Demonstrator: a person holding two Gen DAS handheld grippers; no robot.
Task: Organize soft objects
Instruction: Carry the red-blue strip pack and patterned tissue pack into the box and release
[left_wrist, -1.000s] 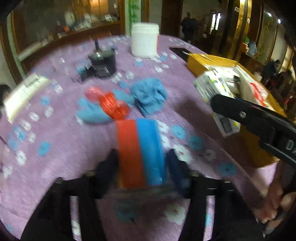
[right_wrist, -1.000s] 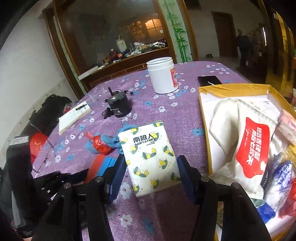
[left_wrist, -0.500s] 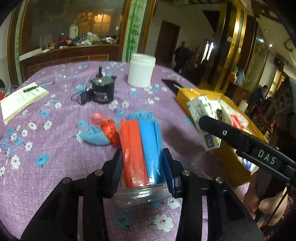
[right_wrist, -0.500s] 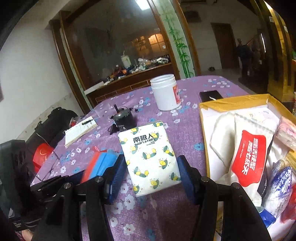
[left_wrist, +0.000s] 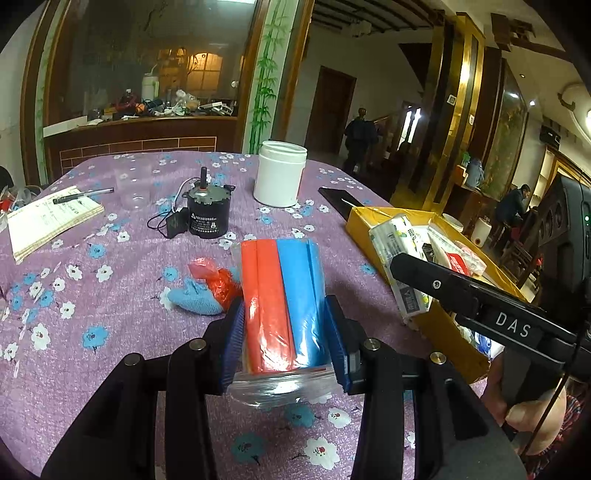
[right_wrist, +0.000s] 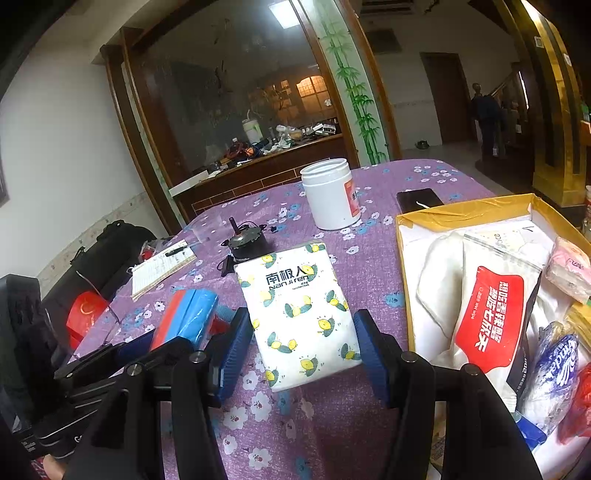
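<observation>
Left gripper (left_wrist: 284, 343) clamps a clear-wrapped red-and-blue roll pack (left_wrist: 282, 302) above the purple floral tablecloth (left_wrist: 110, 295); right gripper (right_wrist: 304, 354) holds a white lemon-print tissue pack (right_wrist: 299, 317), with the yellow cardboard box (right_wrist: 461, 212) at three o'clock

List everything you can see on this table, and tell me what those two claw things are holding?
Red-and-blue pack: 1, clear-wrapped, gripped in left claw.
Tissue pack: 1, white with lemons, gripped in right claw.
Yellow box: 1, table's right, holding soft packets.
Red-and-white packet: 1, inside box.
White jar: 1, far side.
Small motor: 1, black, mid-table.
Notebook: 1, pale, left edge, pen on top.
Blue knit item: 1, beside crumpled red plastic.
Phone: 1, dark, behind box.
Tablecloth: purple, flowered.
Left claw: black, blue pads.
Right claw: same.
</observation>
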